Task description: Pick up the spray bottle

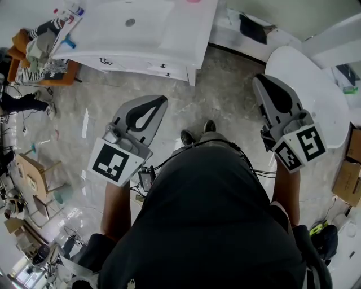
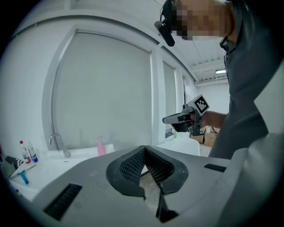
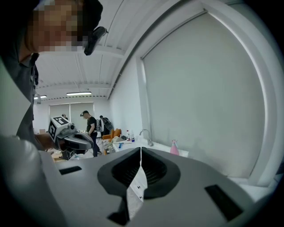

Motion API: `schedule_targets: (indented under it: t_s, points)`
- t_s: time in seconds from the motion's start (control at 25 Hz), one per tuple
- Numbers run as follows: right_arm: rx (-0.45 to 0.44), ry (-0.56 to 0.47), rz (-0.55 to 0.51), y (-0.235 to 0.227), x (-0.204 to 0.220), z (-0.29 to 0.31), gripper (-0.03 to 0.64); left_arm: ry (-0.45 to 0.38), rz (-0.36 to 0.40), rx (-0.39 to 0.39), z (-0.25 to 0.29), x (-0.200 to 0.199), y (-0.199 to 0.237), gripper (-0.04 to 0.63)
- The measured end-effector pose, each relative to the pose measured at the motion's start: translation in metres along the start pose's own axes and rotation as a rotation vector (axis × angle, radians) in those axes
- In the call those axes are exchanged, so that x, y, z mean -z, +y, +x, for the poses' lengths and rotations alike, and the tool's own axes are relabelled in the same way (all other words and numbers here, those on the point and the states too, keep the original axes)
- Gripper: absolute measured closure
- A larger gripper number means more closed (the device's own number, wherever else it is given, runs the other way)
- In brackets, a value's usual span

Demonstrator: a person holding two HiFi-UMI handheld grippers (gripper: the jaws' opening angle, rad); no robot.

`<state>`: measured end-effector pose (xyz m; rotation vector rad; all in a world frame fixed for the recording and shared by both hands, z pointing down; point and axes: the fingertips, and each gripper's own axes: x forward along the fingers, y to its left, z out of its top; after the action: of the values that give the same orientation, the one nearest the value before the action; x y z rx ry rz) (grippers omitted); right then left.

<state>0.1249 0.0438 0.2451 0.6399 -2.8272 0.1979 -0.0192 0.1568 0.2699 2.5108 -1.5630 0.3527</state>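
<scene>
A pink spray bottle [image 2: 101, 146] stands on the white sink counter [image 2: 49, 166] by the window, to the right of the faucet [image 2: 57, 142]. The right gripper view shows the same bottle [image 3: 174, 147] past the faucet [image 3: 145, 135]. In the head view only a pink bit of the bottle [image 1: 194, 1] shows at the top edge. My left gripper [image 2: 144, 148] is shut with nothing in it and sits well short of the counter [image 1: 141, 34]. My right gripper [image 3: 141, 150] is also shut and empty. Both grippers, left [image 1: 163, 100] and right [image 1: 258, 79], hover over the floor.
A round white table [image 1: 316, 96] stands at the right, with cardboard boxes [image 1: 350, 180] beyond it. Small bottles [image 2: 25, 152] and clutter sit at the counter's left end. An orange chair [image 1: 34, 70] with clothes stands at the left. People [image 3: 91, 128] stand in the background.
</scene>
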Motion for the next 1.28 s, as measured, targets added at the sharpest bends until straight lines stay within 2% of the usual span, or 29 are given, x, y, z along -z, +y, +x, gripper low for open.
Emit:
schedule_targets:
  t_s: [0.16,0.4,0.76,0.96,1.08,1.28]
  points:
    - [-0.011,0.012,0.014,-0.024,0.005,0.010,0.606,-0.013,0.004,-0.005,0.017,-0.013,-0.002,0.591]
    - [-0.085,-0.029,-0.008,-0.037,-0.013,0.026,0.606,0.017,-0.006,-0.063,0.032,-0.017,0.005,0.591]
    - [-0.089,-0.024,0.004,-0.084,-0.008,0.027,0.606,0.027,0.014,-0.054,0.072,-0.034,-0.003,0.591]
    - [-0.067,0.007,0.029,-0.085,0.006,0.029,0.606,0.052,0.003,-0.028,0.075,-0.020,-0.006,0.591]
    - [-0.046,0.021,0.033,-0.076,0.010,0.034,0.606,0.072,0.001,0.005,0.071,-0.011,0.007,0.592]
    - [0.064,0.009,0.041,-0.072,0.003,0.042,0.606,0.032,0.040,0.104,0.067,-0.016,0.025,0.591]
